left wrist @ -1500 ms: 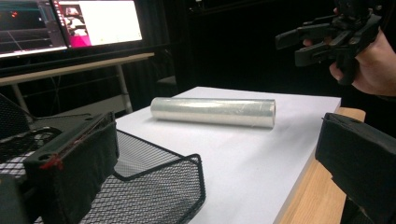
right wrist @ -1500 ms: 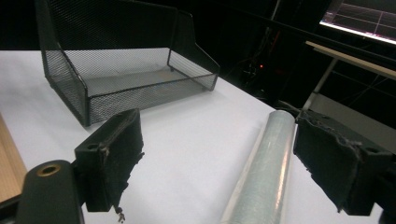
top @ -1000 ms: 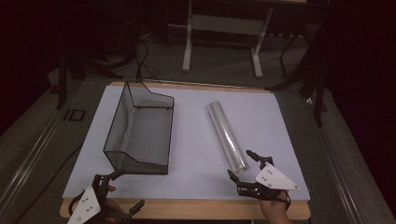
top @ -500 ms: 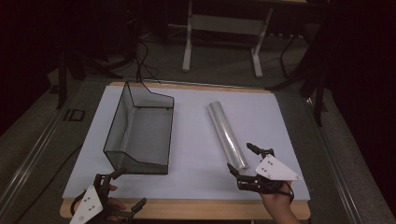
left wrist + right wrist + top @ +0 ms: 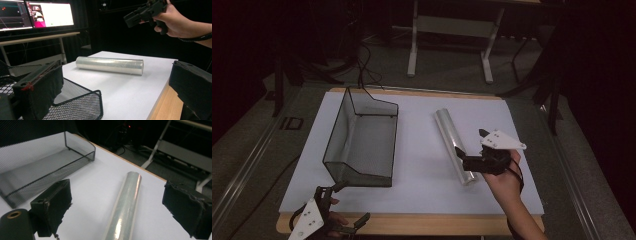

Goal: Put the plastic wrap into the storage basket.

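Risk gathers around the roll of clear film [image 5: 453, 145], which we see from the high view lying flat on the white sheet [image 5: 422, 165] to the right of a black mesh tray [image 5: 362, 145], well apart from it. The right gripper [image 5: 468, 159] hovers over the roll's near end with its jaws spread. The left gripper [image 5: 343, 204] rests at the table's [image 5: 422, 224] near edge, jaws apart, just in front of the tray.

From the left gripper view, we see the roll [image 5: 109, 65] lying free on the sheet, nothing beside it to stop it turning. The right gripper [image 5: 130, 18] hangs above it in the person's hand [image 5: 175, 21].

From the right gripper view, the roll [image 5: 123, 207] runs lengthwise between the wide-open jaws, empty air on both sides. We judge that a grip taken at the near end could let the far end droop or swing, and that a glancing pad could roll the smooth cylinder sideways.
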### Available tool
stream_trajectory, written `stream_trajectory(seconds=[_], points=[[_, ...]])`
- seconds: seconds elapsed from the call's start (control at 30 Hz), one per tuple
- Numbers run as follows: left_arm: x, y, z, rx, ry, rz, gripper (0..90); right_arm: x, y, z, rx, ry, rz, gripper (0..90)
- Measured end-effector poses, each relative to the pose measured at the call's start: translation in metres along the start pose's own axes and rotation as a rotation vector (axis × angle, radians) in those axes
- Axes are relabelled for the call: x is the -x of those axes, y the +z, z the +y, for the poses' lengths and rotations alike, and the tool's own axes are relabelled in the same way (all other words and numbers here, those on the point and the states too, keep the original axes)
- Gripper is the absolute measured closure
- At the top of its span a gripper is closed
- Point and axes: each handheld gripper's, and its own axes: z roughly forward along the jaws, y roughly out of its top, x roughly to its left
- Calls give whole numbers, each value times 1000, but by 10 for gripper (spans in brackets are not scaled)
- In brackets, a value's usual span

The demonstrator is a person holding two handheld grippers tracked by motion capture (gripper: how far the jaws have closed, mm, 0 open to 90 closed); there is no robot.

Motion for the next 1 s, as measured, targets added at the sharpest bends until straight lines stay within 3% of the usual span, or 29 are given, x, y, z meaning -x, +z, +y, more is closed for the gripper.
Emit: stream_trajectory(seconds=[0.1,0.27,0.43,0.5,0.6,0.7,0.73,0.77,0.8,1.0], points=[[-1,-1,0,9,-10,-3,0,6,12,5,-55,40,-1,86],[-1,-1,0,9,-18,-15,0,17,33,12,-155,120,45,86],[-1,0,0,10,-11,-16,0,22,49,15,-192,121,33,86],[0,0,0,10,-12,-16,0,26,56,15,-204,149,39,86],[-1,0,0,10,-13,-19,0,29,73,12,-273,132,35,87],[0,0,-1,7,-14,-22,0,32,82,10,-296,142,43,91],[-1,0,-1,8,-15,-25,0,35,92,7,-343,164,43,105],[-1,0,-1,8,-15,-25,0,35,92,7,-343,164,43,105],[-1,0,-1,9,-16,-25,0,38,103,4,-408,187,70,126],[-1,0,-1,7,-15,-25,0,40,121,-1,-471,193,75,138]])
